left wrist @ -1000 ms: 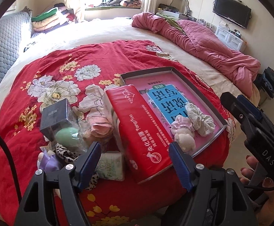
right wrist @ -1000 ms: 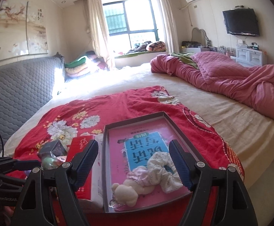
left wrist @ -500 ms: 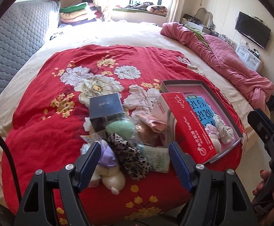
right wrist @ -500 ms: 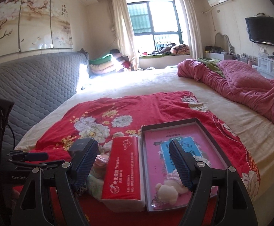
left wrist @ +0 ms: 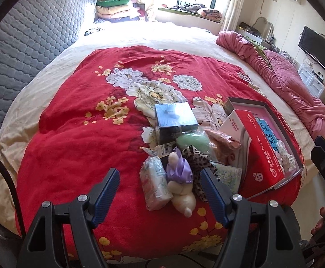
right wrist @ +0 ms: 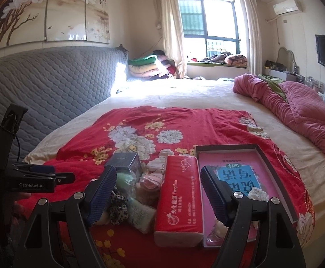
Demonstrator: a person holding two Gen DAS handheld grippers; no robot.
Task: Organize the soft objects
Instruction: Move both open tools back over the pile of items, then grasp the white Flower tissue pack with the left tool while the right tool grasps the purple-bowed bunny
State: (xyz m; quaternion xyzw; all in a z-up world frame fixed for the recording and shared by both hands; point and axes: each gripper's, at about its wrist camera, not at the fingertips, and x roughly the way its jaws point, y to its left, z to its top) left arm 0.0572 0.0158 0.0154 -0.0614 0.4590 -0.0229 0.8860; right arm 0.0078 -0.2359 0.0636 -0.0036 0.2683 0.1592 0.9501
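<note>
Left of the pile I have bare red bedspread (left wrist: 77,156) (the bed's near edge is close below), and my left gripper (left wrist: 160,195), jaws apart and empty, hangs over the cream plush toy (left wrist: 182,195), whose length points away toward the tray (left wrist: 271,109); my right gripper (right wrist: 156,195) is likewise spread.

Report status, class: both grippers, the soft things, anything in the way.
Left gripper open, empty. Right gripper open, empty. Soft pile loose on red blanket, beside tray. Red tissue pack lies between pile and tray.
</note>
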